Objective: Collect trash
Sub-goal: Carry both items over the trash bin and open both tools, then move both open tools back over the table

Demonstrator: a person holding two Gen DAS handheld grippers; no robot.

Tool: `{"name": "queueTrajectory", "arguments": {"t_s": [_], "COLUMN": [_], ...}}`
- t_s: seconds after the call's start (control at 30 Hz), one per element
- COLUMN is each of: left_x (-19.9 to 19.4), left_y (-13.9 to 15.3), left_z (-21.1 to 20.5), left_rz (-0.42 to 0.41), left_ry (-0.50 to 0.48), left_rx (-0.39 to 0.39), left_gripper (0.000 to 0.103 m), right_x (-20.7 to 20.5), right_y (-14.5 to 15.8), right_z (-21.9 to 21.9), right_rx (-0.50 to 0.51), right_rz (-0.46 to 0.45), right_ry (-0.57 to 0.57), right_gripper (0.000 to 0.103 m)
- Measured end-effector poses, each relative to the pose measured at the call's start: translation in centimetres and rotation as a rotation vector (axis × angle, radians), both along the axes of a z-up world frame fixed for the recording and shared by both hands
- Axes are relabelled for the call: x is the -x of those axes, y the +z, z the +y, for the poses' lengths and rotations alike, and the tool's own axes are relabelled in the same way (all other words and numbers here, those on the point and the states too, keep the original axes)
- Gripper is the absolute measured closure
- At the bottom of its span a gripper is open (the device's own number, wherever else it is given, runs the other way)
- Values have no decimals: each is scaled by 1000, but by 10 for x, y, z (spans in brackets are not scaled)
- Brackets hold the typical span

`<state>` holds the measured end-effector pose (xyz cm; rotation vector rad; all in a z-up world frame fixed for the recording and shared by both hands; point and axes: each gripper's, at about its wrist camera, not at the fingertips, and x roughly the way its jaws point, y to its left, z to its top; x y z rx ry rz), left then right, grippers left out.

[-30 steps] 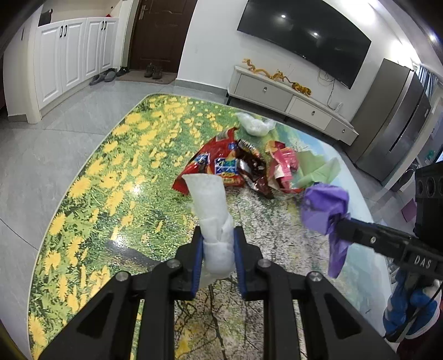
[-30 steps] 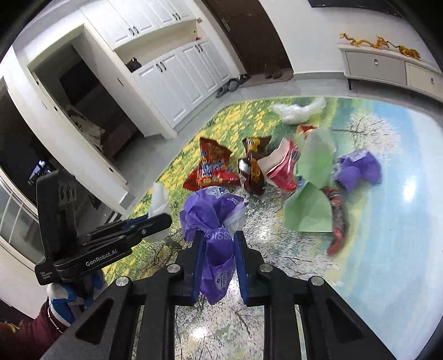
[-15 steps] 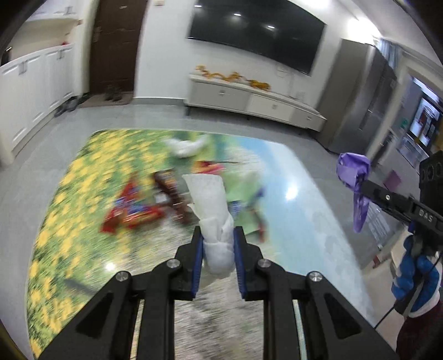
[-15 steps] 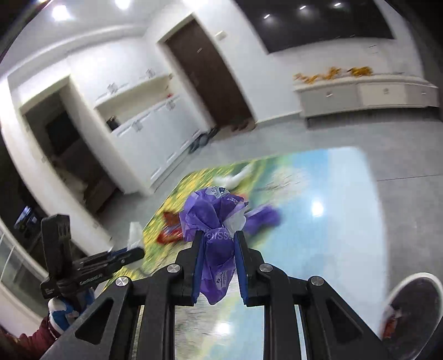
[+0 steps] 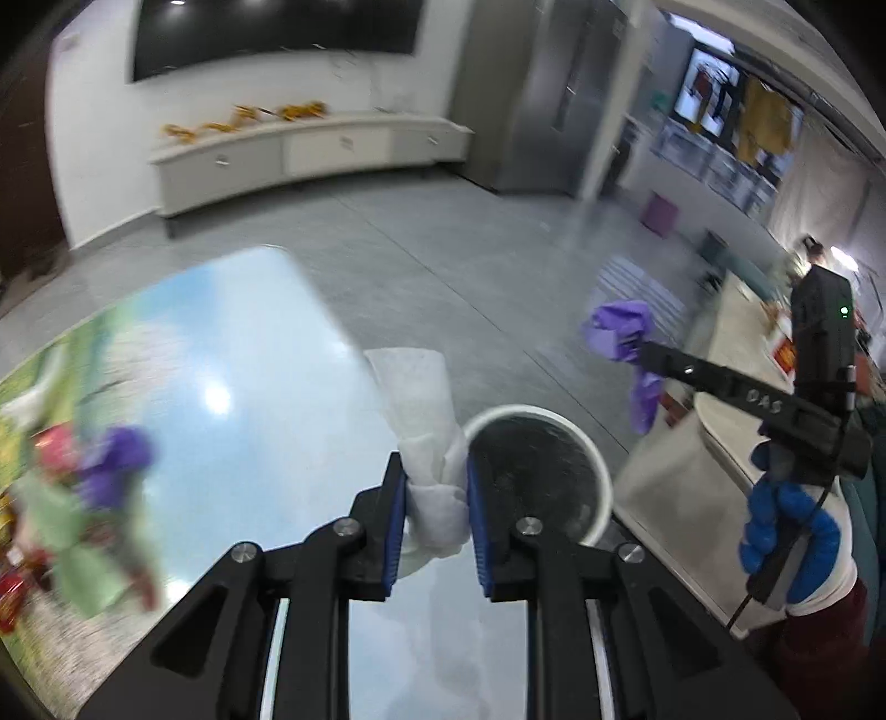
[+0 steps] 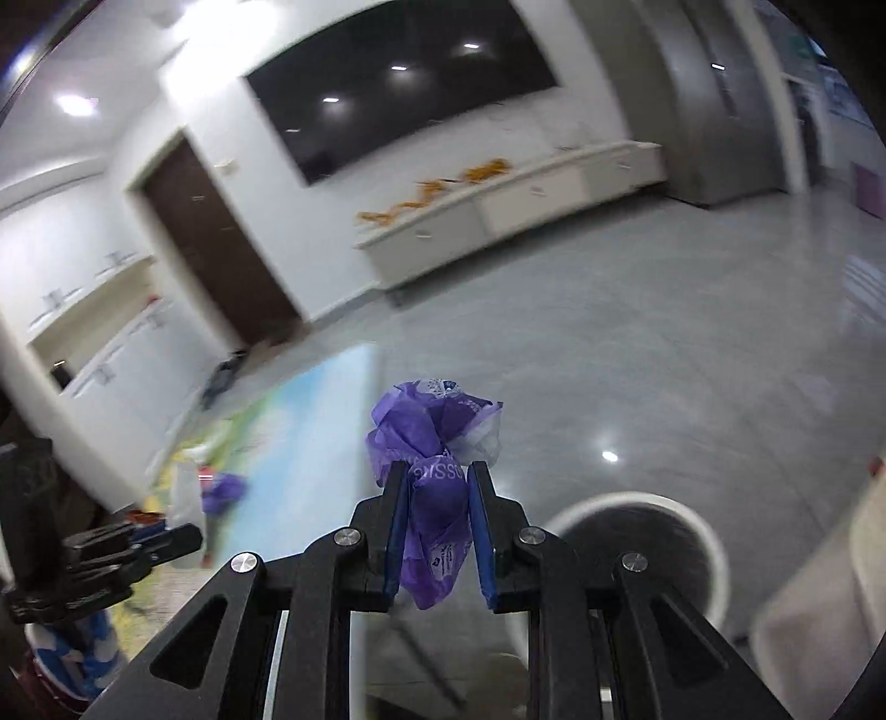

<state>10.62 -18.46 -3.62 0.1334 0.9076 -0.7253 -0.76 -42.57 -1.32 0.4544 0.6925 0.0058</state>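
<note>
My left gripper (image 5: 434,487) is shut on a crumpled white tissue (image 5: 426,421), held above the floor just left of a round white bin with a black liner (image 5: 545,471). My right gripper (image 6: 437,487) is shut on a crumpled purple wrapper (image 6: 434,437); it also shows in the left wrist view (image 5: 623,332), off to the right and beyond the bin. In the right wrist view the bin (image 6: 631,554) lies below and right of the fingers. More trash (image 5: 99,482) lies blurred on the printed mat (image 5: 238,354) at left.
A low white TV cabinet (image 5: 310,149) and a wall TV (image 5: 277,33) stand at the back, with a steel fridge (image 5: 531,99) to the right. A pale counter edge (image 5: 720,443) runs at right beside the bin. Grey tiled floor (image 5: 443,249) lies between.
Both grippers have swung right, away from the trash pile on the mat, still holding the tissue and the purple wrapper. The bin has come into view close beneath them.
</note>
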Motion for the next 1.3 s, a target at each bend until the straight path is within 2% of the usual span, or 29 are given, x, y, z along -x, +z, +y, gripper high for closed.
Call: {"name": "queueTrajectory", "arguments": {"t_s": [0.17, 0.27, 0.33, 0.37, 0.4, 0.47, 0.5, 0.57, 0.83, 1.1, 1.3], "left_x": [-10, -14, -18, -19, -21, -22, -24, -22, -16, -3, 3], "left_y": [-22, -32, -38, -40, -41, -42, -41, -39, -24, 3, 16], "left_z": [-61, -90, -106, -110, -114, -116, -116, -113, -74, -26, 14], "left_rz": [62, 101, 137, 150, 165, 193, 200, 191, 146, 45, 0], "left_ry": [-65, -86, -101, -103, -100, -99, -100, -95, -49, -1, 50], "left_rx": [-10, 1, 20, 30, 50, 85, 96, 96, 97, 96, 107], "left_gripper": [83, 82, 69, 51, 40, 39, 38, 38, 38, 38, 38], "right_x": [6, 3, 3, 2, -2, 3, 5, 9, 15, 9, 6], "right_y": [-40, -57, -69, -73, -75, -82, -83, -84, -77, -41, -12], "right_z": [-42, -50, -59, -62, -64, -71, -74, -74, -65, -31, 1], "right_rx": [-19, -25, -32, -33, -34, -35, -31, -28, -6, 48, 82], "right_rz": [95, 138, 164, 173, 182, 198, 204, 209, 199, 135, 87], "right_ry": [-82, -111, -137, -152, -162, -185, -195, -208, -209, -142, -83], "right_gripper": [83, 83, 81, 80, 79, 69, 61, 58, 58, 58, 58]}}
